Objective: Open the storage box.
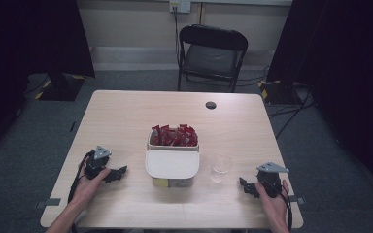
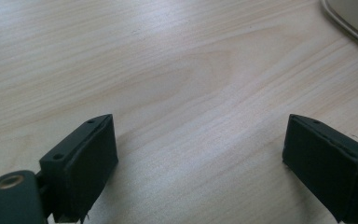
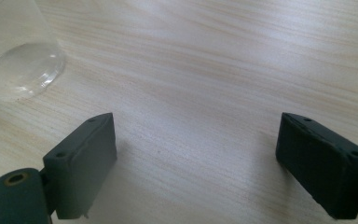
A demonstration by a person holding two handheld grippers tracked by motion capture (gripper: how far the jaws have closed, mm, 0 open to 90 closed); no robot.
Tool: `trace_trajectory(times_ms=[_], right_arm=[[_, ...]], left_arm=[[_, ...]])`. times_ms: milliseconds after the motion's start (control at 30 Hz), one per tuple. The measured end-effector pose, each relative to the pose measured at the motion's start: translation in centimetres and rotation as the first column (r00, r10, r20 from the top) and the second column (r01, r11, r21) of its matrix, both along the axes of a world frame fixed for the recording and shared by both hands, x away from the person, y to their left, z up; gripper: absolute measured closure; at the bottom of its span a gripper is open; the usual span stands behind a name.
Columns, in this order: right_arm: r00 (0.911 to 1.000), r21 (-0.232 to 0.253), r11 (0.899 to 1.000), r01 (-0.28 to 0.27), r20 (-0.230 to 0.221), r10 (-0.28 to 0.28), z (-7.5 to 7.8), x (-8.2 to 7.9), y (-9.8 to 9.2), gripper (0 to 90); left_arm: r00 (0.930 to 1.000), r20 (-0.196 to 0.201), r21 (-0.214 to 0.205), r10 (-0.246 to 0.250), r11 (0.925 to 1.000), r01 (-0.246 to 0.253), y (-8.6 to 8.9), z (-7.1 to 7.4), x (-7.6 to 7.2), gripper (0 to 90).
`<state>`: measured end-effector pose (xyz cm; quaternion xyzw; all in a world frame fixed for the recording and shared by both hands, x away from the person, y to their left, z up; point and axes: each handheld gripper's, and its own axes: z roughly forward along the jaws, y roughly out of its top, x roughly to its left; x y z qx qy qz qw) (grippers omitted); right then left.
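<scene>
We see both tools parked on the bench at the near edge, one each side of the things in the middle, likely a resting start pose so either hand can reach in. The left tool (image 1: 118, 173) lies near-left with its jaws wide apart and nothing between them, bare wood under it in the left gripper view (image 2: 200, 154); the right tool (image 1: 246, 187) lies near-right, jaws likewise spread wide and empty (image 3: 196, 158). Both point inward at the centre. The white container (image 1: 172, 167) sits mid-bench, its lid covering the near part (slid or set that way, we can't tell), which leaves the red packets (image 1: 174, 136) exposed in the far part, handy for picking. The clear cup (image 1: 220, 167) stands upright just right of the container, apart from it, and closest to the right tool; its base shows at the top left of the right gripper view (image 3: 21, 60). We judge the cup is placed there to receive packets. A black chair (image 1: 212, 56) stands beyond the far edge.
</scene>
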<state>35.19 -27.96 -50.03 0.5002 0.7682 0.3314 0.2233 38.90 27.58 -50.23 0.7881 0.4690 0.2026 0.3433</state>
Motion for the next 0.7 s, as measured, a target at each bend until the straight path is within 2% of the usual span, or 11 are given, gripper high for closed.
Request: trace_trajectory(times_ms=[167,200,400,533,700], right_arm=[[1.0,0.0,1.0,0.001,0.0,-0.001,0.0,0.0,0.0,11.5],[1.0,0.001,1.0,0.001,0.0,-0.001,0.0,0.0,0.0,11.5],[1.0,0.0,1.0,0.001,0.0,-0.001,0.0,0.0,0.0,11.5],[1.0,-0.001,1.0,0.001,0.001,-0.001,0.0,0.0,0.0,11.6],[1.0,0.0,1.0,0.001,0.0,-0.001,0.0,0.0,0.0,11.5]], left_arm=[[0.9999,-0.012,-0.006,0.008,1.0,-0.008,0.0,0.2,0.0,11.5],[0.9998,-0.017,0.01,0.007,0.9999,-0.006,0.1,0.4,-0.1,14.0],[0.9996,-0.025,-0.012,0.01,0.9999,-0.011,0.1,0.6,-0.2,15.9],[0.9996,-0.029,-0.058,-0.001,0.9983,0.0,0.1,1.2,-0.3,16.0],[0.999,-0.034,-0.089,-0.029,0.9957,0.026,-0.1,1.7,-0.7,16.2]])
